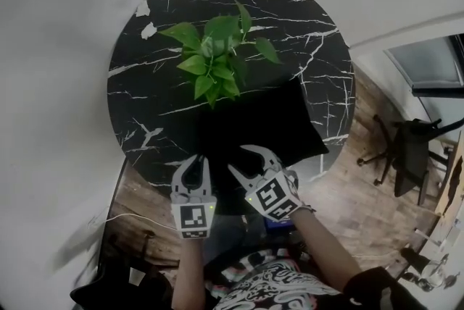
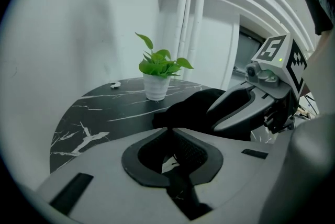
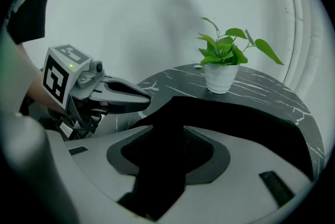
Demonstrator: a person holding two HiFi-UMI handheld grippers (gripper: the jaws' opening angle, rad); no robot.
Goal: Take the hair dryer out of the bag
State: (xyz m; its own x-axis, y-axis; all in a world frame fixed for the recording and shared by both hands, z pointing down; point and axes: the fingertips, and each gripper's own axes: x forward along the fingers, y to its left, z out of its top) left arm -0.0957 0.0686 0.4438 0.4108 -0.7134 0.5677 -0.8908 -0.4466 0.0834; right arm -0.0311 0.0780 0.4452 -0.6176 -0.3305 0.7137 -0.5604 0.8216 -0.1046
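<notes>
Nearby, the bag (image 1: 279,124) lies flat on the table (image 1: 138,95) in front of the plant (image 1: 214,59), reaching the rim; bare marble spreads left of the plant. The left gripper (image 1: 194,160) is pinched together and empty. The right gripper (image 1: 239,158) has its jaws apart at the bag's near edge. The dryer is hidden.

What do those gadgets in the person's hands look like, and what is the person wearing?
The left gripper and the right gripper are light grey tools, each with two curved, claw-like jaws lined with dark ribbed pads. Behind the jaws sits a cube printed with black-and-white square markers, beside a small green light. The person wears a patterned shirt and a dark sleeve.
</notes>
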